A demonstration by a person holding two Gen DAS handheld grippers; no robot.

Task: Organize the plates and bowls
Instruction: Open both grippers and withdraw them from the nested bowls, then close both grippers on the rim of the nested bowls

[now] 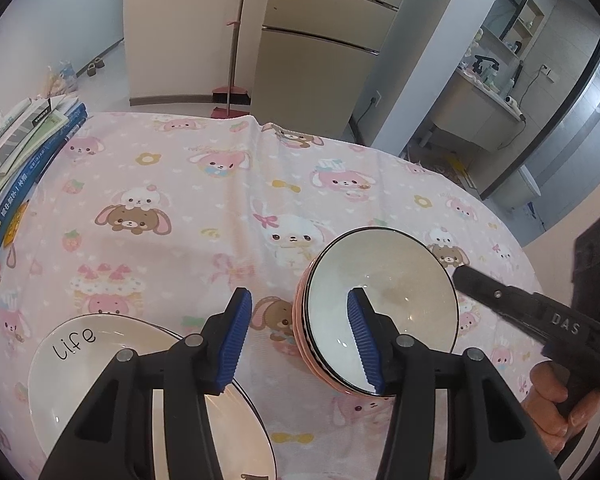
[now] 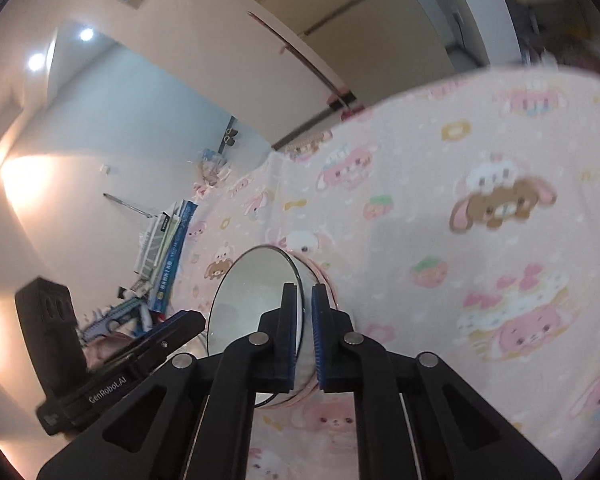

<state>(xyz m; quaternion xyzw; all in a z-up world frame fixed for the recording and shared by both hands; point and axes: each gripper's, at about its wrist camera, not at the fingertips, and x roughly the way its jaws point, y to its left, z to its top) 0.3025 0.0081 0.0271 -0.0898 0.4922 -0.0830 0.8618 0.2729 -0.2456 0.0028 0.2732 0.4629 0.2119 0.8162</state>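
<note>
While I hold the left gripper [image 1: 298, 336] spread and empty, the plate [image 1: 80, 364] lies below its left finger. To its right, the right gripper [image 2: 307, 340] pinches the rim of the tilted bowl [image 2: 256, 300]. I advise keeping that pinch firm and lowering the bowl level onto the tablecloth [image 1: 188, 208].
</note>
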